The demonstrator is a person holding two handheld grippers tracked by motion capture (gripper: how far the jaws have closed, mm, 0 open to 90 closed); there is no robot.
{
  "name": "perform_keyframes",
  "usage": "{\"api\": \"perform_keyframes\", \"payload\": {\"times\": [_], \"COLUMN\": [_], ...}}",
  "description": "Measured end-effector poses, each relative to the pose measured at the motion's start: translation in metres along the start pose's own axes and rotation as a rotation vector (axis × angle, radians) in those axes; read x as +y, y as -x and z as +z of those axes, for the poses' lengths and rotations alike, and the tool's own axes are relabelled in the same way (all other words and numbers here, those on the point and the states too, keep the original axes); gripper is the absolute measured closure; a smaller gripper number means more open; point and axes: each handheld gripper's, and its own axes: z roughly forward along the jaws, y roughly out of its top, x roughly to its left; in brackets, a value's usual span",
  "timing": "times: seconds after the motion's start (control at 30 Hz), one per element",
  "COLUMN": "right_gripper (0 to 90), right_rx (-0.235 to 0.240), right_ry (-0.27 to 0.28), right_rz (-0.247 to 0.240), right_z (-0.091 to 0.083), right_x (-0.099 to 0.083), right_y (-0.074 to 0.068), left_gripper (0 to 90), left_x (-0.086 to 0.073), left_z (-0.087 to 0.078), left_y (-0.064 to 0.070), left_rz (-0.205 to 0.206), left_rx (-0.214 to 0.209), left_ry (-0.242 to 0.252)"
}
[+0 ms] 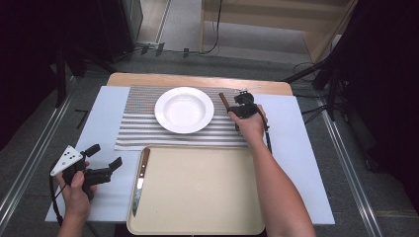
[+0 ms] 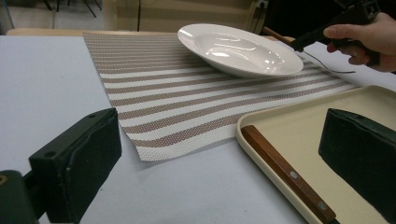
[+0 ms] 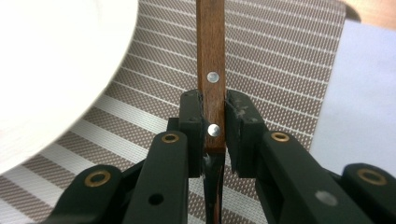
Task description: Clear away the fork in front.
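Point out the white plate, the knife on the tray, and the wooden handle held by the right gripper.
white plate (image 1: 184,109): high view, centre of its bowl.
knife on the tray (image 1: 143,165): high view, on its wooden handle.
wooden handle (image 3: 211,56): right gripper view, on the wood above the jaws of the right gripper (image 3: 214,135).

A lab or recording room is suggested: dark curtains (image 1: 29,59) are hung well left of the left claw (image 1: 101,160), cables (image 1: 316,111) are trailed over bare floor right of the right claw (image 1: 236,106), beyond the table (image 1: 296,163).
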Motion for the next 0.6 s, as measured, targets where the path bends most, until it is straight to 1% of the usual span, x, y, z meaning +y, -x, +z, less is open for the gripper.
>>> {"api": "perform_keyframes", "payload": {"times": [0.07, 0.17, 0.23, 0.47, 0.5, 0.57, 0.6], "right_gripper": [76.7, 76.7, 76.7, 76.7, 76.7, 76.7, 76.7], "right_rx": [0.015, 0.023, 0.023, 0.038, 0.042, 0.054, 0.054], "right_ry": [0.023, 0.054, 0.081, 0.128, 0.137, 0.153, 0.153], "right_rz": [-0.006, -0.033, -0.037, -0.071, -0.073, -0.072, -0.072], "right_z": [-0.005, -0.013, -0.018, -0.033, -0.035, -0.039, -0.039], "right_x": [0.0, 0.001, 0.002, 0.001, 0.0, -0.002, -0.002], "right_y": [-0.002, -0.007, -0.009, -0.016, -0.016, -0.018, -0.018], "left_gripper": [0.0, 0.0, 0.0, 0.0, 0.0, 0.0, 0.0], "left_x": [0.0, 0.0, 0.0, 0.001, 0.001, 0.002, 0.002], "left_z": [-0.001, -0.001, -0.001, -0.001, -0.001, -0.001, -0.001], "left_y": [0.0, 0.0, 0.001, 0.002, 0.003, 0.005, 0.005], "left_rz": [0.004, 0.0, 0.004, 0.012, 0.015, 0.038, 0.038], "left_rx": [0.002, 0.004, 0.005, 0.01, 0.015, 0.029, 0.029], "left_ry": [0.005, 0.007, 0.006, 0.005, 0.002, -0.009, -0.009]}}
